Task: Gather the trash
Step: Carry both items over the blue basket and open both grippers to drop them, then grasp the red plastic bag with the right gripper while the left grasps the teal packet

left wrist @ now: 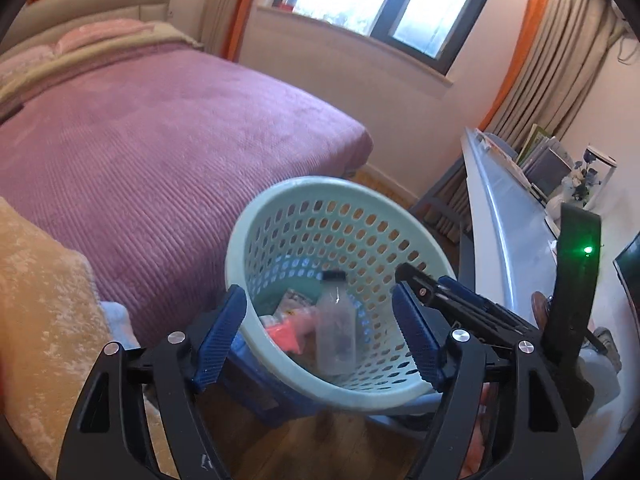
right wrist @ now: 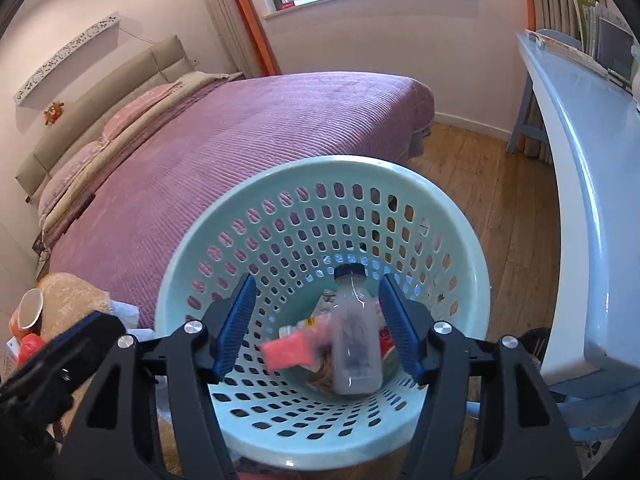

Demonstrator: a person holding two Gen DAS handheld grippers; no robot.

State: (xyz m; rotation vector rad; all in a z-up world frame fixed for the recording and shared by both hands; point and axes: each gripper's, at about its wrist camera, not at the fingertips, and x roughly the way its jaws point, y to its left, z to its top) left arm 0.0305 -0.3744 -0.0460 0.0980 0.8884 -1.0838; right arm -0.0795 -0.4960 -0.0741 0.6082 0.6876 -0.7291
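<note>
A clear plastic bottle [right wrist: 354, 332] with a dark cap lies among a pink wrapper [right wrist: 294, 350] and other scraps at the bottom of a pale green perforated basket [right wrist: 320, 168], directly ahead of and below the right hand-held gripper [right wrist: 316, 324], whose blue pads stand wide apart with nothing pressed between them. The left hand-held gripper [left wrist: 320, 344] hangs over the same basket from the bed side, its jaws likewise wide and empty. The drop-off appears just done, judging by the blurred bottle and wrapper. To the left of the right hand-held gripper, a paper cup [right wrist: 30, 310] and something red [right wrist: 30, 348] sit near a tan cushion [right wrist: 74, 304]; these look like the next pickings. That move calls for lifting clear of the basket rim and swinging left. A purple-covered bed [right wrist: 240, 132] lies beyond the basket, a pale blue surface [right wrist: 580, 160] to the right.
</note>
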